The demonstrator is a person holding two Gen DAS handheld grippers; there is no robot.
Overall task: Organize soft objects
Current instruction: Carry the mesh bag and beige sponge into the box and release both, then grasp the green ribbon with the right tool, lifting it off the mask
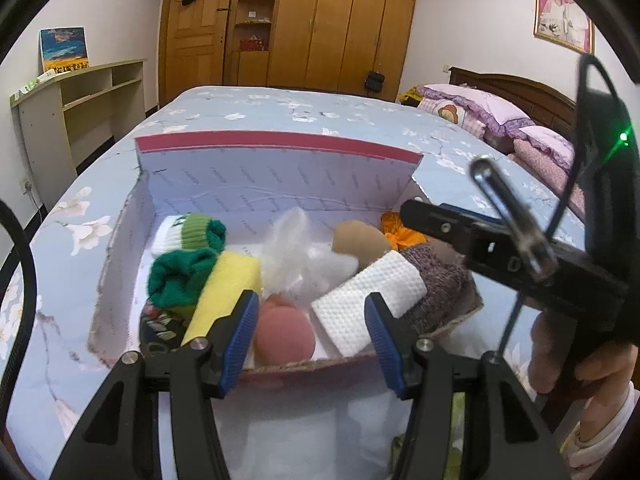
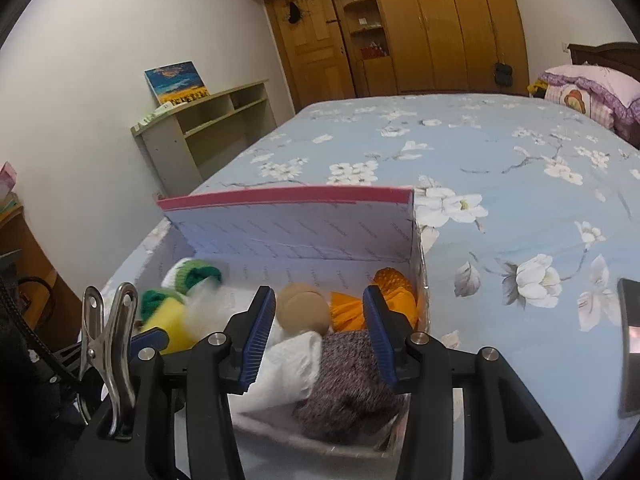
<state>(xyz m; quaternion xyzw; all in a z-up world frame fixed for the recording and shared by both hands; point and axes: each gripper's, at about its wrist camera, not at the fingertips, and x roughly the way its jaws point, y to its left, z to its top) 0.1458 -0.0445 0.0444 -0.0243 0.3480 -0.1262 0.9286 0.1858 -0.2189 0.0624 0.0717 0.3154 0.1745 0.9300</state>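
- Bedroom scene: flowery blue bedspread [image 2: 500,152] with a cardboard box [image 1: 276,148] sitting on it, wooden wardrobe [image 1: 340,24] behind.
- Soft stuff is all inside the box: green sock [image 1: 180,276], yellow sponge [image 1: 224,292], pink puff [image 1: 280,328], white cloth [image 1: 368,296], grey knit thing [image 2: 352,380], orange bit [image 2: 384,296].
- My left tongs [image 1: 312,340] hang over the near edge, jaws apart, gripping nothing.
- My right tongs [image 2: 320,340] are the same, spread above the knit thing and empty.
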